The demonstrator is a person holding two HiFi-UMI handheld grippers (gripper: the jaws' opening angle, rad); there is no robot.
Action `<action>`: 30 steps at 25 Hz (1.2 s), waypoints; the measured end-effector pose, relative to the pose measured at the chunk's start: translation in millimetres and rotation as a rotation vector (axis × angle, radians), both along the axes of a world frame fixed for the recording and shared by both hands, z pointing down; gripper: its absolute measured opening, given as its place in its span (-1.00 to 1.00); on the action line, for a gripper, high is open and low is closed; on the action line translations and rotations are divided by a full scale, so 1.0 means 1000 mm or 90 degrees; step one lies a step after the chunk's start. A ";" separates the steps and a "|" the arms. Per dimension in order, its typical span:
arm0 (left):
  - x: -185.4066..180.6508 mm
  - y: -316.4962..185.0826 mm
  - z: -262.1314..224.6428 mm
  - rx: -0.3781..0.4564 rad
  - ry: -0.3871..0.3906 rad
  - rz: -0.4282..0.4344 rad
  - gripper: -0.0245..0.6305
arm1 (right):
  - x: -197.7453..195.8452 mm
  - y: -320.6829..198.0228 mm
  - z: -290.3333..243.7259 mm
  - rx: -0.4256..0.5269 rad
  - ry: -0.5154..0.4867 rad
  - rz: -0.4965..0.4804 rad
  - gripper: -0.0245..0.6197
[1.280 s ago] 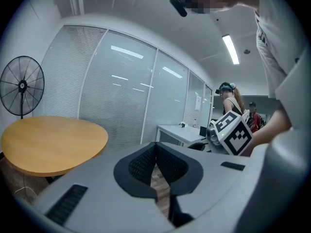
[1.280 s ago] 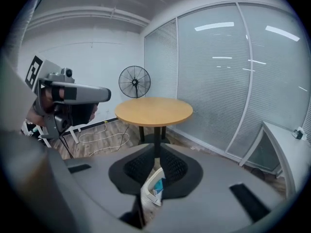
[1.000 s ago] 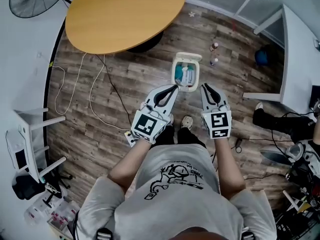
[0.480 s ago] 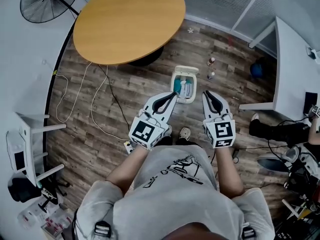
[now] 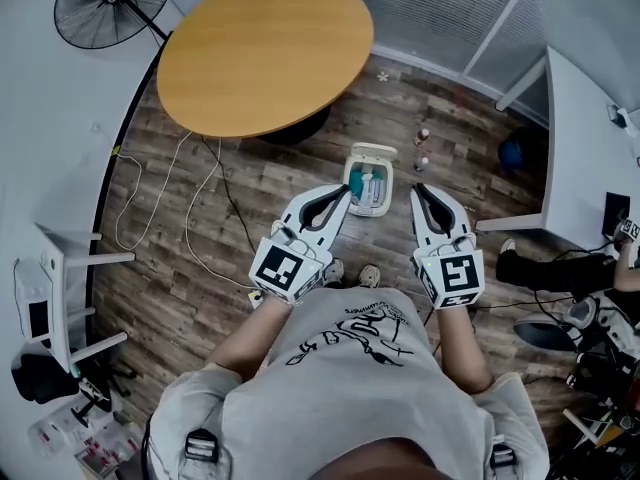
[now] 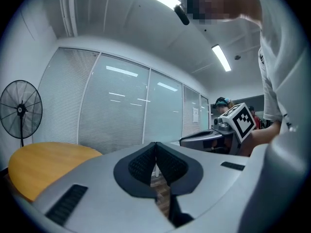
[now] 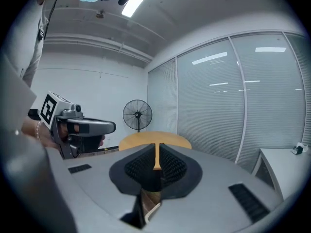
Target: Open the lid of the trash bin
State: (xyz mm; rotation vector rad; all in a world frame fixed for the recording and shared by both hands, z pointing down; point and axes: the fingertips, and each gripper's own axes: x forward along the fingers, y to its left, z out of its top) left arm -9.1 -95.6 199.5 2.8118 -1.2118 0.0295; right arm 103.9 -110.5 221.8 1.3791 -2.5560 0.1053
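Note:
A small white trash bin stands on the wood floor in the head view, its lid tipped back at the far side and teal and white rubbish showing inside. My left gripper is shut and empty, held high, its tip overlapping the bin's left edge in the picture. To the right of the bin my right gripper is also shut and empty. The bin is hidden in both gripper views, which look out level across the room. Each shows the other: the right gripper and the left gripper.
A round wooden table stands beyond the bin, with a floor fan at far left. Cables trail over the floor to the left. Two small bottles and a white desk lie to the right. The person's shoes are just before the bin.
The head view has pulled back and up, so the bin looks smaller and farther off. Both grippers stay shut side by side, the right one drifting slightly right.

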 end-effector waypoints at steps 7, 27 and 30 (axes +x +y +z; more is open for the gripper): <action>0.001 0.013 -0.018 0.019 -0.001 0.008 -0.86 | -0.005 0.015 -0.027 0.032 -0.010 -0.020 -0.83; -0.014 0.041 -0.047 0.054 0.006 0.002 -0.86 | -0.007 0.050 -0.075 0.074 -0.048 -0.021 -0.86; -0.014 0.040 -0.051 0.057 0.012 0.001 -0.86 | -0.009 0.050 -0.079 0.078 -0.051 -0.019 -0.88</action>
